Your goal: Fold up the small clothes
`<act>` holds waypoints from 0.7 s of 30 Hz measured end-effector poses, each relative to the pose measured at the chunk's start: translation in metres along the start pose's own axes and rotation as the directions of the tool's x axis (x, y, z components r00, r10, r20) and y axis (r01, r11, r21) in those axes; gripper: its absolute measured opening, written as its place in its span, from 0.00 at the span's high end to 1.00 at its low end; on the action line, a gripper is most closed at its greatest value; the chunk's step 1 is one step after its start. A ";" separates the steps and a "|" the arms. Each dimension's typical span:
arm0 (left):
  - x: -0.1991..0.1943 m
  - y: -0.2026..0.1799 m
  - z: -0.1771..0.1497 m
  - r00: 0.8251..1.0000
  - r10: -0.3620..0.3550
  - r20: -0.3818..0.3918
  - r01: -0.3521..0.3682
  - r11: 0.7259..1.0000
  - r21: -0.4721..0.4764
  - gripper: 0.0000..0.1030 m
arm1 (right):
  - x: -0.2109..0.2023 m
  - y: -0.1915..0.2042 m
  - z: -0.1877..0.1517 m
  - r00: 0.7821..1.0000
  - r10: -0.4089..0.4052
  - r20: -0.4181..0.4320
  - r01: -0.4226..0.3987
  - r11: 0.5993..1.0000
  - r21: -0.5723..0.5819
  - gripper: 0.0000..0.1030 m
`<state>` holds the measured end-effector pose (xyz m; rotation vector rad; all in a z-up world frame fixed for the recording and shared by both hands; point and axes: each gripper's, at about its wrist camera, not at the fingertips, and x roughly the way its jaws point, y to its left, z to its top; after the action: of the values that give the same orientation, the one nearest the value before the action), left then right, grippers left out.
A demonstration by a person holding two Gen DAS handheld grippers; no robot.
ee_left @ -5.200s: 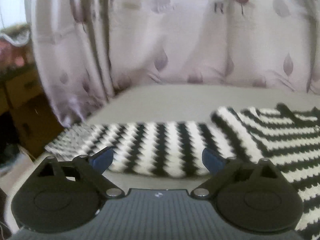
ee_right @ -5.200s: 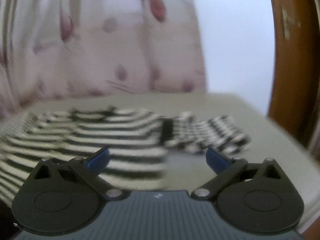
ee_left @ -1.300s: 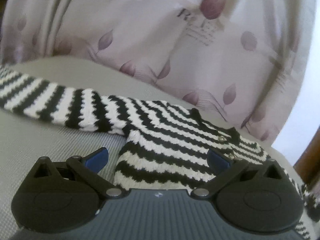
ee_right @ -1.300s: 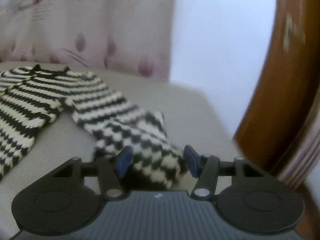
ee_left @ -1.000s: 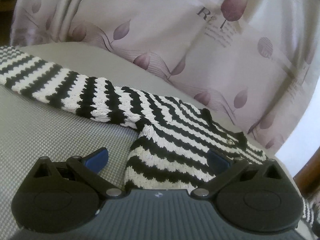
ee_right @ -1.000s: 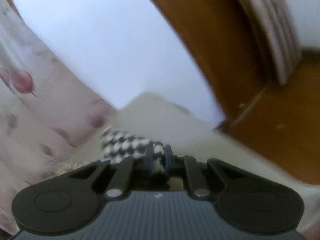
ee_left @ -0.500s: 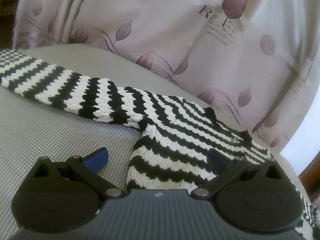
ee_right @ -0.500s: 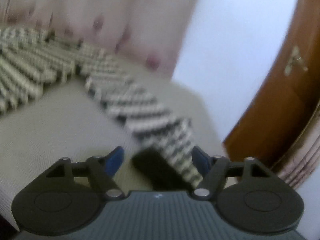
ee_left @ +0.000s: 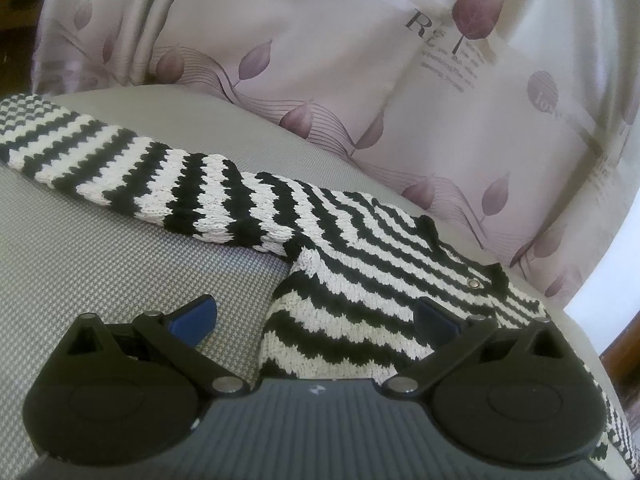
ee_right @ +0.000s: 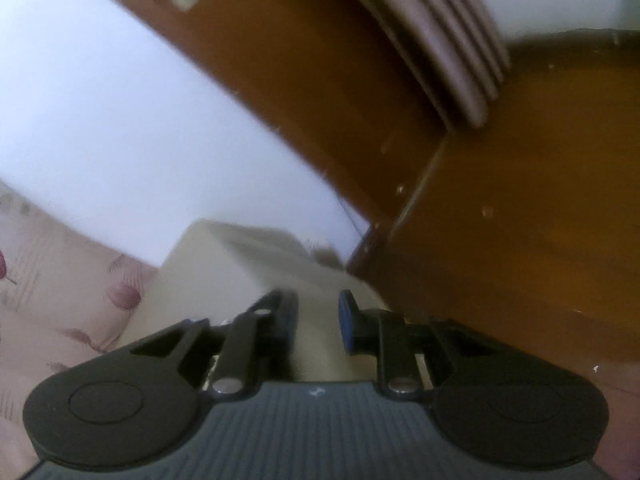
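Observation:
A black-and-white striped knit sweater (ee_left: pixel 360 248) lies flat on the grey woven surface (ee_left: pixel 100 264), one sleeve (ee_left: pixel 120 160) stretched out to the left. My left gripper (ee_left: pixel 316 314) hangs open just over the sweater's near edge; its right finger is above the knit and its left finger above bare surface. In the right wrist view the sweater is out of sight. My right gripper (ee_right: pixel 318 316) is rolled to one side, and its jaws are closing to a narrow gap with only the pale surface (ee_right: pixel 248 256) showing between them.
A pink leaf-print curtain (ee_left: pixel 320 80) hangs right behind the surface. In the right wrist view a brown wooden door frame (ee_right: pixel 500 220) stands close on the right, a white wall (ee_right: pixel 120 140) is behind, and the curtain (ee_right: pixel 60 300) shows at the left.
The right gripper was wide open over the far sleeve half a second ago. It has since swung and rolled away, the sleeve has left its view, and its jaws have narrowed. The left gripper has stayed put.

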<state>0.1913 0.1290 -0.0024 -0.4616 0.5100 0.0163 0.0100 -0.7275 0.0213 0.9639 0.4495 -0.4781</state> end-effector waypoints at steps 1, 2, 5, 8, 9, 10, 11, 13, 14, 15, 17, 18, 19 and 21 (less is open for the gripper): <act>0.000 0.000 0.000 1.000 0.001 -0.002 -0.001 1.000 0.000 0.00 | -0.010 -0.005 -0.004 0.998 0.055 0.022 -0.055 0.998 -0.001 0.78; 0.001 0.000 0.000 1.000 0.002 -0.004 -0.002 1.000 0.001 0.00 | -0.019 -0.007 -0.010 0.996 0.087 0.024 -0.086 0.996 -0.016 0.78; 0.001 -0.001 0.000 1.000 0.004 -0.010 -0.004 1.000 0.011 0.00 | -0.030 0.003 -0.035 0.989 0.144 -0.033 -0.147 0.985 -0.090 0.77; 0.001 -0.001 0.000 1.000 0.004 -0.008 -0.004 1.000 0.010 0.00 | -0.029 0.015 -0.054 0.983 0.175 -0.060 -0.179 0.981 -0.078 0.77; 0.000 -0.001 0.000 1.000 0.004 -0.007 -0.004 1.000 0.008 0.00 | -0.028 0.017 -0.057 0.985 0.161 -0.068 -0.166 0.983 -0.076 0.77; 0.000 0.000 0.000 1.000 0.003 -0.006 -0.003 1.000 0.007 0.00 | -0.024 0.021 -0.057 0.987 0.139 -0.078 -0.145 0.987 -0.074 0.77; 0.000 0.000 0.000 1.000 0.002 -0.005 -0.002 1.000 0.005 0.00 | -0.019 0.024 -0.058 0.991 0.108 -0.085 -0.114 0.991 -0.075 0.78; 0.000 0.000 0.000 1.000 -0.004 -0.006 0.004 1.000 -0.001 0.00 | -0.012 0.031 -0.060 0.992 0.111 -0.059 -0.114 0.992 -0.045 0.76; 0.000 0.001 0.000 1.000 -0.006 -0.006 0.006 1.000 -0.005 0.00 | -0.007 0.035 -0.061 0.993 0.111 -0.050 -0.113 0.993 -0.030 0.72; 0.000 0.001 0.000 1.000 -0.006 -0.004 0.006 1.000 -0.009 0.00 | -0.003 0.039 -0.061 0.995 0.098 -0.036 -0.099 0.995 -0.028 0.70; -0.001 0.000 0.000 1.000 -0.010 -0.003 0.010 1.000 -0.015 0.00 | 0.002 0.042 -0.063 0.998 0.066 0.009 -0.066 0.998 0.016 0.70; -0.001 0.000 0.000 1.000 -0.014 -0.002 0.014 1.000 -0.019 0.00 | 0.005 0.043 -0.063 0.999 0.047 0.024 -0.048 0.998 0.044 0.70; 0.000 0.000 0.000 1.000 -0.017 -0.001 0.017 1.000 -0.023 0.00 | 0.009 0.046 -0.064 0.999 0.031 0.033 -0.033 0.997 0.070 0.70; -0.001 0.000 0.000 1.000 -0.025 0.000 0.025 0.999 -0.030 0.00 | 0.015 0.048 -0.062 0.999 0.022 0.034 -0.025 0.996 0.091 0.72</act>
<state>0.1905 0.1287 -0.0023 -0.4974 0.5046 0.0002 0.0399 -0.6537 0.0139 1.0472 0.3889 -0.4961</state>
